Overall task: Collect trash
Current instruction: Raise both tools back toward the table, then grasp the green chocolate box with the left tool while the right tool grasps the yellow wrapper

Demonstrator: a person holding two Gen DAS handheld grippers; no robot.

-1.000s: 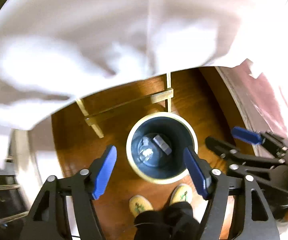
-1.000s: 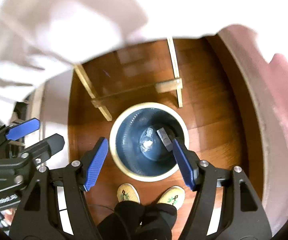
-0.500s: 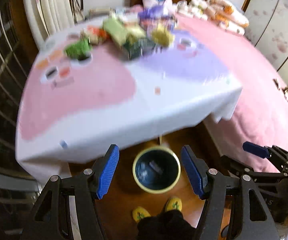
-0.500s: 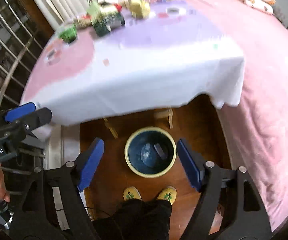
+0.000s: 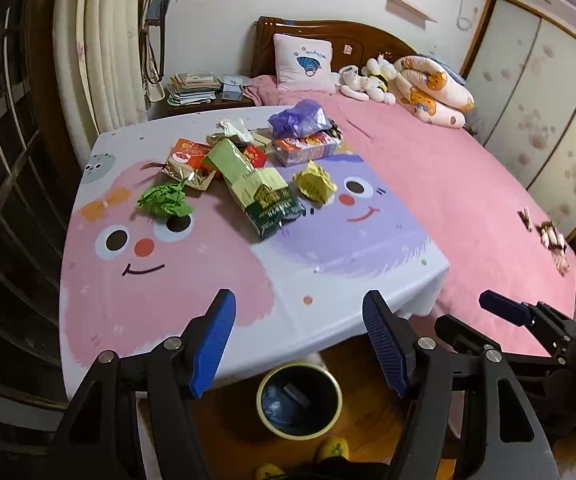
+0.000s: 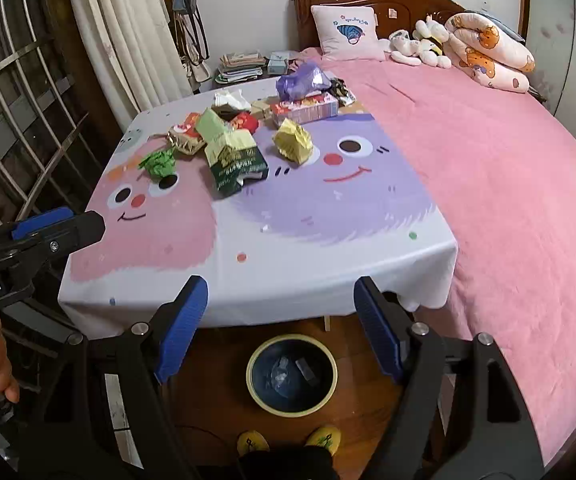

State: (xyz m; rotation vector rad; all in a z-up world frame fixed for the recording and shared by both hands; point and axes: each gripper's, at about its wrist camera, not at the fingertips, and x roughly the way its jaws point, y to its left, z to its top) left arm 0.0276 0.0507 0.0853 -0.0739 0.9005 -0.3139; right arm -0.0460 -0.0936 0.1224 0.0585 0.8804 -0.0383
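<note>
Both grippers held high near the table's front edge, nothing in either. Left gripper jaws spread wide, empty. Right gripper likewise wide apart, empty.

Trash sits in a loose heap on the far half of the table: green paper wad at the heap's left edge, dark green packet in the middle, yellow wad to its right, pink box and purple bag at the back. Bin stands on the floor below the front edge, between the grippers, with a few scraps already inside.

Judgement: the step in hand is reaching out for the next piece. Most of the heap is not yet collected.

- Take the outliers first: green wad for the left, yellow wad for the right. Both lie clear of their neighbours.
- Come down from above, jaws straddling the wad, and close on its bulk, not a loose flap.
- Keep tips off the cloth; snagging it could drag the whole heap.
- Packet is long and lies atop other wrappers; grip it across the narrow width.
</note>
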